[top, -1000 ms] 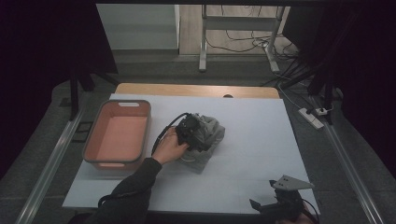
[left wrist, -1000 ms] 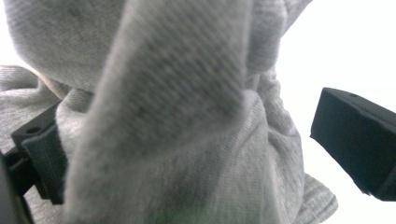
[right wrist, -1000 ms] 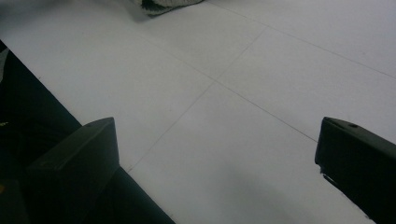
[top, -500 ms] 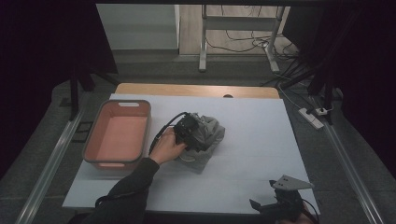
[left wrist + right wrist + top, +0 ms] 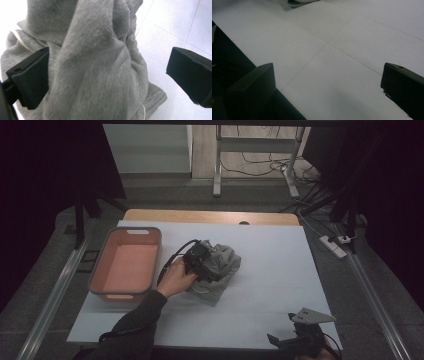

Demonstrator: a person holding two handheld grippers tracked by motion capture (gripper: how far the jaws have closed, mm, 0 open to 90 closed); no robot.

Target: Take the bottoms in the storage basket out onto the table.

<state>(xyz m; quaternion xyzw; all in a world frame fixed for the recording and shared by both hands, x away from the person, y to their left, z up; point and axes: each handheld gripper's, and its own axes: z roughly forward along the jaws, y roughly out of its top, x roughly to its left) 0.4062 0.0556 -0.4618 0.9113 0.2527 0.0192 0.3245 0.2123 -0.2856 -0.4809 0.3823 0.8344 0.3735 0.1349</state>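
Note:
A crumpled grey knit garment [image 5: 222,265] lies in the middle of the white table cover [image 5: 280,270]. My left gripper [image 5: 200,259] is pressed into its left side, held by a hand in a dark sleeve. In the left gripper view the gripper [image 5: 111,75] is open, its jaws wide apart with a thick fold of the grey cloth [image 5: 100,62] between them. The left jaw touches the cloth and the right jaw stands off over bare table. My right gripper [image 5: 300,340] rests near the table's front right edge. It is open [image 5: 329,85] over bare white surface.
A salmon-coloured plastic tub [image 5: 131,231] stands at the table's left, beside the garment, with nothing seen inside it. A wooden strip [image 5: 210,216] runs along the far edge. A power strip [image 5: 333,246] and cables lie on the floor to the right.
The left hand and its gripper have shifted very slightly at the cloth. The right gripper has not moved.

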